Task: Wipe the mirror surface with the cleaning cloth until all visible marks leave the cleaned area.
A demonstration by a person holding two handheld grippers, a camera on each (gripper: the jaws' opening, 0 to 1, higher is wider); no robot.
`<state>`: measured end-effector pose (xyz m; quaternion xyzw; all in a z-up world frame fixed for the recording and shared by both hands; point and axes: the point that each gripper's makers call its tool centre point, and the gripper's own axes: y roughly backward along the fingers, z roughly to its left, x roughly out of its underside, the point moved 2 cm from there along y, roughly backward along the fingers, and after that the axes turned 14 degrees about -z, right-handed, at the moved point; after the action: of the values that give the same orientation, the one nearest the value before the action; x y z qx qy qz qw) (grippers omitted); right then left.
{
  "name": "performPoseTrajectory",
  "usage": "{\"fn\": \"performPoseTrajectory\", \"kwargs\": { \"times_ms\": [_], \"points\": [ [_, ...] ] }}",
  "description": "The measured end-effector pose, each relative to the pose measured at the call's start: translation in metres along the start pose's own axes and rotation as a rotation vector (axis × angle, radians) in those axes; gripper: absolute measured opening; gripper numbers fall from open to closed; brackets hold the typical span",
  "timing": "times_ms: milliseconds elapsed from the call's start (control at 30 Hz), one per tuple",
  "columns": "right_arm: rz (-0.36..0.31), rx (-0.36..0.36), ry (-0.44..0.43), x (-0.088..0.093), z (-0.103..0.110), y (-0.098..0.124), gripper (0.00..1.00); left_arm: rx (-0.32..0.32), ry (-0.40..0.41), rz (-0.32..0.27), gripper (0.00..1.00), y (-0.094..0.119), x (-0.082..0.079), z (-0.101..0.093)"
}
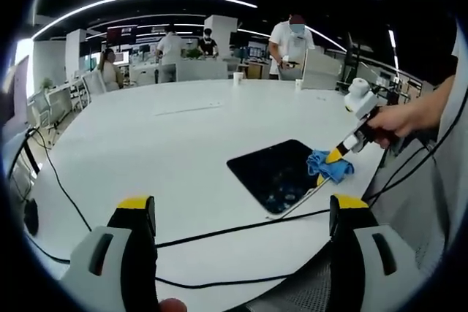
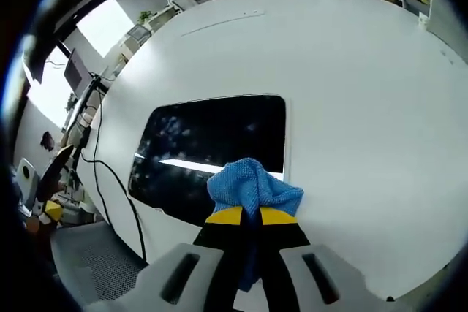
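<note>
A dark rectangular mirror (image 1: 276,174) (image 2: 212,147) lies flat on the white round table (image 1: 168,144) (image 2: 351,93). My right gripper (image 2: 251,215) is shut on a blue cleaning cloth (image 2: 252,186), which rests on the mirror's near edge. In the left gripper view the right gripper (image 1: 338,154), held by a person's hand (image 1: 398,118), presses the blue cloth (image 1: 329,166) onto the mirror's right corner. My left gripper (image 1: 243,213) hovers open above the table's front edge, well short of the mirror, with nothing between its jaws. Faint smudges show on the mirror's near end.
A black cable (image 1: 219,233) runs across the table in front of the mirror, and another cable (image 2: 124,195) hangs off the table edge. Paper cups (image 1: 237,77) stand at the far edge. People (image 1: 291,43) stand at desks beyond. A mesh chair seat (image 2: 88,261) sits below the table.
</note>
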<state>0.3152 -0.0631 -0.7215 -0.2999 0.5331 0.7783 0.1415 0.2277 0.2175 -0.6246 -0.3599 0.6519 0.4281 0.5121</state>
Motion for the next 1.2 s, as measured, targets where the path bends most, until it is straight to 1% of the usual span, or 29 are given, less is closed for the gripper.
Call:
{"fn": "performPoseTrajectory", "kwargs": {
  "times_ms": [233,333,467,633,800,833,1033,1200],
  "points": [
    [-0.007,0.003,-0.008,-0.001,0.01,-0.004,0.01,-0.006,0.001,0.001,0.99,0.001,0.0,0.0],
    [0.0,0.007,0.018,-0.002,0.015,-0.005,0.01,-0.003,0.001,-0.001,0.99,0.0,0.0,-0.001],
    [0.005,0.005,0.02,-0.002,0.021,-0.006,0.01,-0.002,0.003,0.0,0.99,-0.001,0.001,-0.002],
    [0.012,-0.018,0.037,-0.001,0.034,-0.011,0.02,0.008,-0.001,0.007,0.99,-0.002,0.003,-0.003],
    [0.003,-0.017,0.055,-0.002,0.045,-0.014,0.02,0.001,-0.005,0.013,0.99,0.0,0.005,-0.001],
    [-0.002,-0.022,0.062,-0.003,0.047,-0.017,0.01,0.001,-0.005,0.017,0.99,0.0,0.006,-0.001],
    [0.001,-0.031,0.093,-0.002,0.061,-0.021,0.01,0.009,-0.004,0.029,0.99,0.002,0.009,-0.002],
    [0.005,-0.041,0.091,-0.004,0.07,-0.026,0.01,0.009,-0.004,0.037,0.99,0.002,0.01,-0.001]
  ]
}}
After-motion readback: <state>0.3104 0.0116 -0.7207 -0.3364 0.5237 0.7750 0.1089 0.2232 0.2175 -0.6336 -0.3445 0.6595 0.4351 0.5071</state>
